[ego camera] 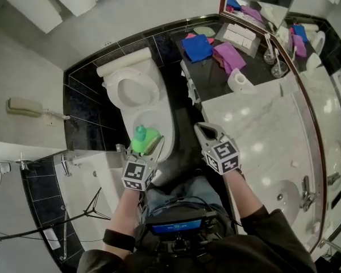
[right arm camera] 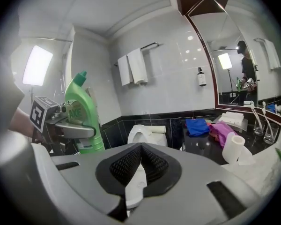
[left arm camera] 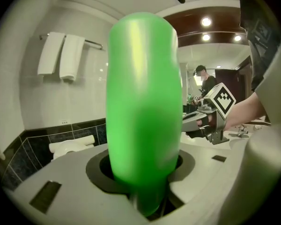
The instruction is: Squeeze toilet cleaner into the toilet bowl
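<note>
The left gripper (ego camera: pixel 146 150) is closed on the green toilet cleaner bottle (ego camera: pixel 141 136), with its jaws pressing on the bottle body from both sides. The bottle (right arm camera: pixel 82 111) stands upright with its cap at the top. In the head view, the bottle lies over the near end of the toilet (ego camera: pixel 137 95).

The right gripper (ego camera: pixel 203 128) is just beside the bottle. Its jaws are together and hold nothing.

The toilet seat is down and the lid is raised, so the bowl is open.

Further back, the dark counter (ego camera: pixel 213 78) carries a blue cloth (ego camera: pixel 197 47), a pink cloth (ego camera: pixel 229 56) and a toilet paper roll (ego camera: pixel 238 79). White towels (right arm camera: pixel 133 67) hang on the far wall.
</note>
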